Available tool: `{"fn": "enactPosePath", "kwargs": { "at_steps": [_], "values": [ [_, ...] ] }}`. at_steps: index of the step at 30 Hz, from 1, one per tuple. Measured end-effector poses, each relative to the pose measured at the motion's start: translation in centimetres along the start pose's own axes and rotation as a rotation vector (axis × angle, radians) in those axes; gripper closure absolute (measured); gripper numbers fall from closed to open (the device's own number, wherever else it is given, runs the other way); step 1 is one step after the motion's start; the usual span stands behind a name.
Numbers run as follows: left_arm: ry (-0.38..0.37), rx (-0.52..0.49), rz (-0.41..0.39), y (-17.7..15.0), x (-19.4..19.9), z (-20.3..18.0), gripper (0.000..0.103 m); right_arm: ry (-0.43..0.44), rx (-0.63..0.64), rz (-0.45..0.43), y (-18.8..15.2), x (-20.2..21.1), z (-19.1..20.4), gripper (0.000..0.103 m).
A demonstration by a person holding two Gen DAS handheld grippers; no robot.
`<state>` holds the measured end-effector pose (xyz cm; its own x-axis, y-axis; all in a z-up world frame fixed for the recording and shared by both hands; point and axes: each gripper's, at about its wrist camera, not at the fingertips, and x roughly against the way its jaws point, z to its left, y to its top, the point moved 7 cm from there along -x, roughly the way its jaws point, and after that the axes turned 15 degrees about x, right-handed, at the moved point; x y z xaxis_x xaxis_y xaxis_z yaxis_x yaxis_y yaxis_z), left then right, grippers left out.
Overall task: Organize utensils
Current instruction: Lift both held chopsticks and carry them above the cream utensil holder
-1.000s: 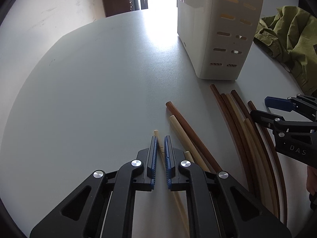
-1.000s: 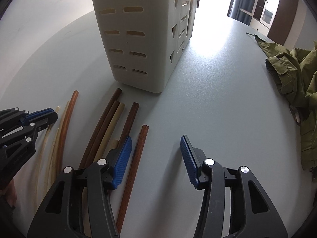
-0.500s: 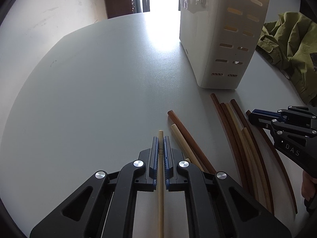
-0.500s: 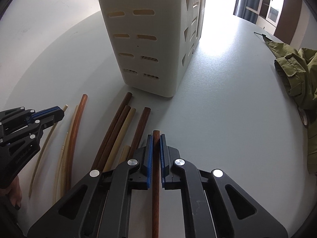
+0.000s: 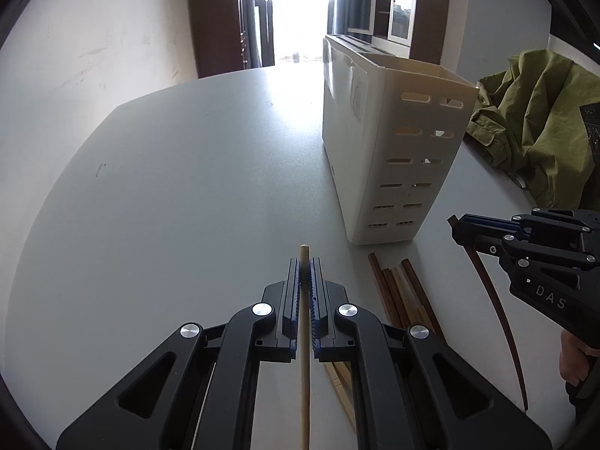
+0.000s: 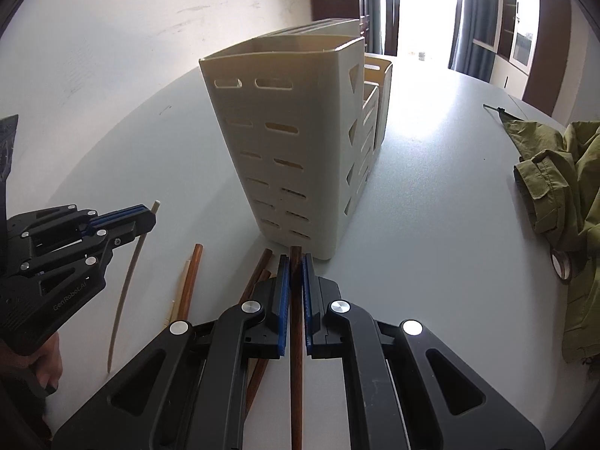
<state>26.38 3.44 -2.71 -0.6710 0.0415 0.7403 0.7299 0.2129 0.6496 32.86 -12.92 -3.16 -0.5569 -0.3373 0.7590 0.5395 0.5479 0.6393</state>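
My left gripper point(image 5: 304, 268) is shut on a light wooden chopstick point(image 5: 303, 375) and holds it above the grey table point(image 5: 168, 206); it shows in the right wrist view point(image 6: 144, 213) too. My right gripper point(image 6: 295, 262) is shut on a dark brown chopstick point(image 6: 296, 375), also lifted; it shows in the left wrist view point(image 5: 463, 225), with its chopstick point(image 5: 498, 315) hanging down. A cream slotted utensil holder point(image 5: 390, 150) stands upright ahead of both grippers point(image 6: 296, 142). Several more chopsticks point(image 5: 397, 288) lie on the table before it point(image 6: 191, 281).
An olive green jacket point(image 5: 536, 123) lies on the table to the right of the holder point(image 6: 558, 202). A roll of tape point(image 6: 560, 262) sits by the jacket. A white wall and dark doorway lie beyond the table's far edge.
Both grippers have risen from the table with their chopsticks and tilted up, so the holder's open top now shows. A second ago the right gripper was open.
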Motion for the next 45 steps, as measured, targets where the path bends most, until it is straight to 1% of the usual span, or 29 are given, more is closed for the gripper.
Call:
{"fn": "enactPosePath", "kwargs": {
  "at_steps": [7,12,15,22,26,31,33,37,44,45],
  "values": [
    [-0.045,0.001,-0.074,2.4,2.0,-1.5,0.099,-0.004,0.002,-0.125,2.3,2.9,-1.1,0.095],
    [-0.100,0.040,-0.130,4.4,3.4,-2.5,0.099,-0.008,0.012,-0.189,4.2,4.2,-2.1,0.096],
    [-0.106,0.024,-0.157,5.1,4.0,-3.5,0.099,-0.025,0.016,-0.226,5.2,5.0,-2.6,0.096],
    [-0.128,-0.001,-0.217,6.4,5.6,-4.9,0.099,-0.030,0.008,-0.307,7.3,6.7,-3.8,0.096],
    [-0.151,0.000,-0.274,7.9,7.4,-5.5,0.099,-0.031,0.008,-0.360,8.7,7.8,-4.5,0.096],
    [-0.179,0.007,-0.341,9.7,9.0,-6.6,0.099,-0.041,0.005,-0.434,10.4,10.2,-4.8,0.096],
    [-0.195,0.035,-0.369,10.5,9.5,-6.9,0.099,-0.049,0.002,-0.462,11.0,10.9,-5.2,0.096],
    [-0.222,0.027,-0.399,11.4,10.0,-8.1,0.099,-0.072,0.005,-0.514,12.2,12.4,-5.8,0.096],
    [-0.252,0.014,-0.461,12.9,11.2,-9.5,0.099,-0.070,0.006,-0.603,13.7,14.6,-6.4,0.096],
    [-0.257,0.018,-0.474,13.1,11.6,-9.3,0.099,-0.071,0.003,-0.619,13.9,14.9,-6.6,0.096]
  ]
}}
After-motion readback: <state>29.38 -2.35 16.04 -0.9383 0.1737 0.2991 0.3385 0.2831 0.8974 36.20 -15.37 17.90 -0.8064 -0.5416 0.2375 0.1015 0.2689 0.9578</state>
